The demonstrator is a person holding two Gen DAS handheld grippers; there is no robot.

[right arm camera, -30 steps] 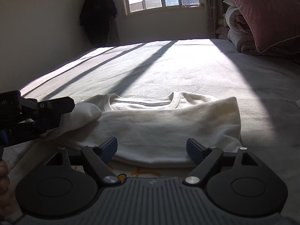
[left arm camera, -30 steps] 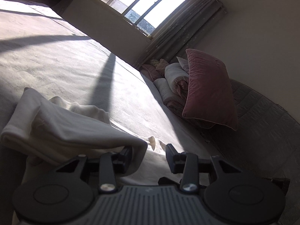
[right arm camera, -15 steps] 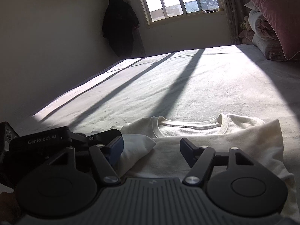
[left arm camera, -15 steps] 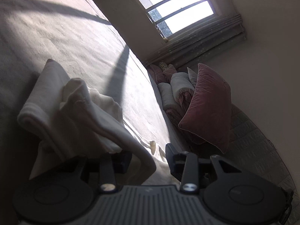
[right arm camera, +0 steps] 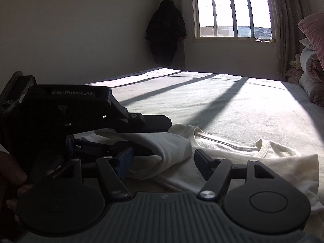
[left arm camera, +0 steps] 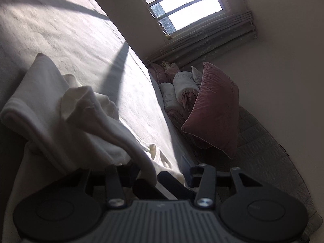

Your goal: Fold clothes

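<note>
1. Pinching a fold of cloth, the left gripper (right arm camera: 160, 130) has 1 finger (right arm camera: 154, 121) above a loose sleeve and the other below it; its jaws have just opened a little, with the sleeve between them. Whether the pads press the sleeve at this instant I cannot tell for sure, but it hangs from them as if clamped.
2. The right gripper (right arm camera: 162, 160) has its fingers apart, nothing gripped; its jaws have just narrowed somewhat, and only the sleeve's drooping edge lies in the gap between them.
3. The cream, soft knit long-sleeved top (right arm camera: 232, 154) lies on the bed, neckline toward the window, its lower part already doubled up over the chest.
4. The lifted cream sleeve (left arm camera: 97, 121) is draped across the body of the top, not yet laid flat.
5. My judgement: folding is partly done; the sleeve must be set down and the rest folded.
6. The pale grey bedsheet (right arm camera: 222, 97) is sunlit, with a pink velvet pillow (left arm camera: 216, 109) leaning on rolled bedding.
</note>
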